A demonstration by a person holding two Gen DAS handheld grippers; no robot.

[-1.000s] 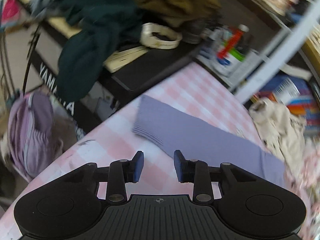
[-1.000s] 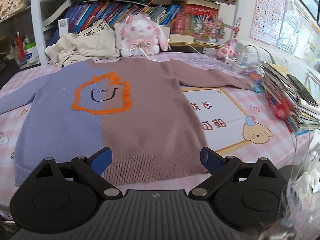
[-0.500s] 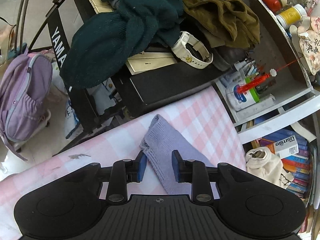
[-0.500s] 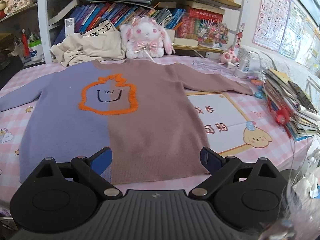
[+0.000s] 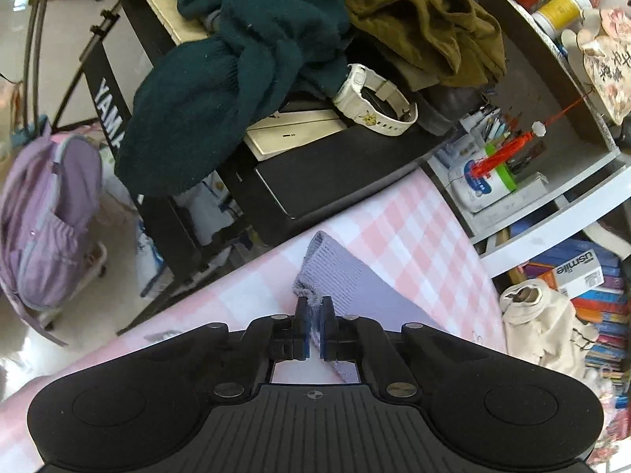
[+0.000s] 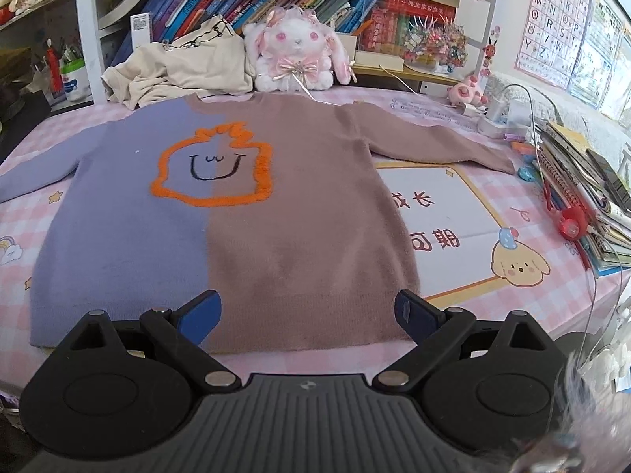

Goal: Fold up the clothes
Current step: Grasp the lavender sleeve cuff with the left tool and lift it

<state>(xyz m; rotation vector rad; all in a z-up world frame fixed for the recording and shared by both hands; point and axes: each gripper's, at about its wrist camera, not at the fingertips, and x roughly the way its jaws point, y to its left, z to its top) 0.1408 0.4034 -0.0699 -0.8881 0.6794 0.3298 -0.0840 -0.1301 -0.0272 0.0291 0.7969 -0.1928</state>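
Observation:
A half lavender, half mauve sweater (image 6: 244, 213) with an orange outlined smiley lies flat, front up, on the pink checked table (image 6: 453, 213), both sleeves spread out. In the left wrist view my left gripper (image 5: 314, 315) is shut on the ribbed cuff of the lavender sleeve (image 5: 335, 276) at the table's left edge, and the cuff is lifted and bunched. My right gripper (image 6: 307, 311) is wide open and empty, hovering just above the sweater's hem at the near edge.
A cream garment (image 6: 181, 71) and a plush rabbit (image 6: 295, 55) sit behind the collar. Books and cables (image 6: 583, 181) pile at the right. Beyond the left table edge stands a black keyboard (image 5: 315, 165) piled with dark clothes (image 5: 236, 59), and a purple backpack (image 5: 43, 216).
My left gripper moved onto the lavender sleeve cuff and closed on it, bunching it up. My right gripper stayed open and drifted slightly over the hem.

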